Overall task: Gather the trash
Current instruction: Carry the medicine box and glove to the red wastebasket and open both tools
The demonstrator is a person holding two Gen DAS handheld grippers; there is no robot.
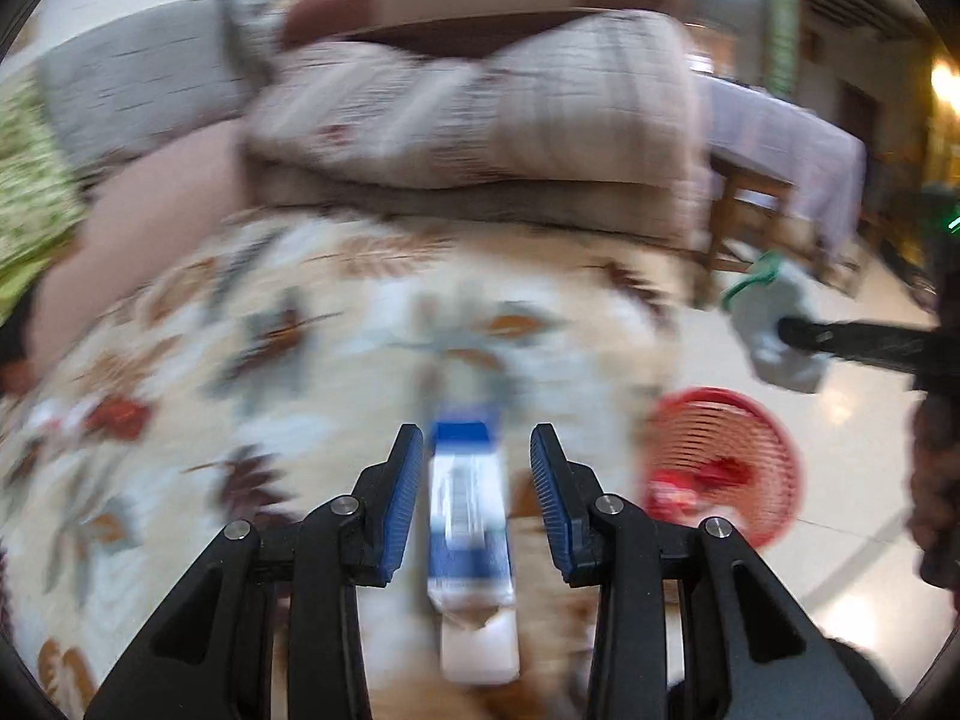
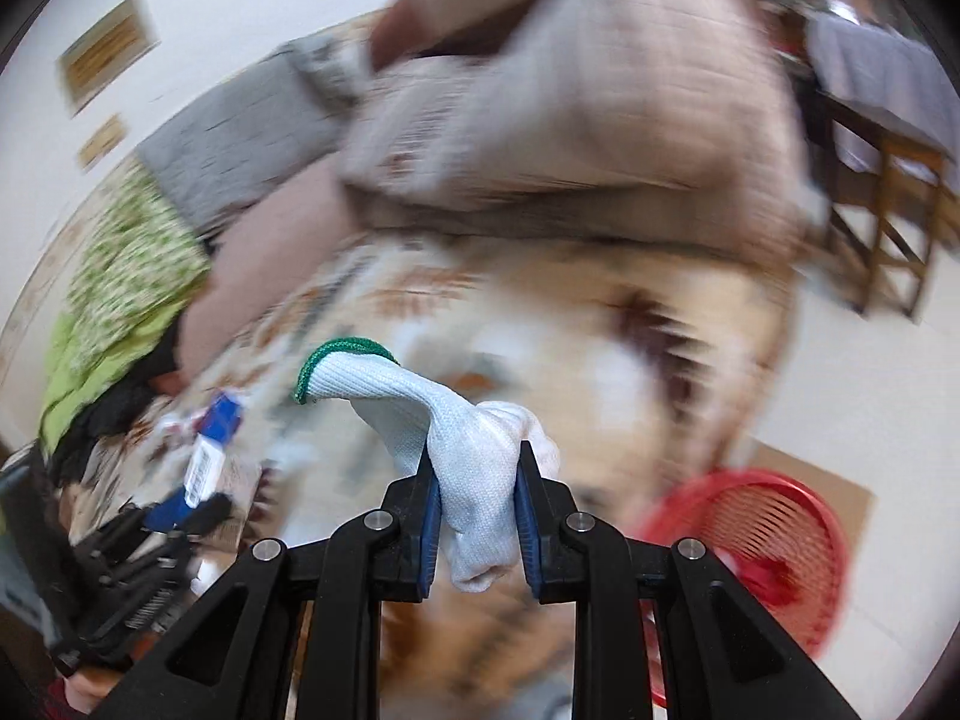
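Your right gripper (image 2: pixel 475 495) clamped the white glove (image 2: pixel 474 456) by a loose fold that could slip short of the red basket (image 2: pixel 780 546), while your left gripper (image 1: pixel 474 504) hung wide open around the blue-and-white wrapper (image 1: pixel 468 516), unheld.

Motion blur smears the blue-and-white packet (image 1: pixel 471 546); its print is unreadable. The red basket (image 2: pixel 774 564) is cut by the right gripper's (image 2: pixel 477 498) frame, contents indistinct.

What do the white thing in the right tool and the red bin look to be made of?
The white glove, pinched in the right tool, looks like knitted fabric: visible ribbed weave, soft folds, a green stitched cuff. The red basket looks like moulded plastic: rigid slatted lattice wall with a slight sheen. Motion blur leaves that one less certain.
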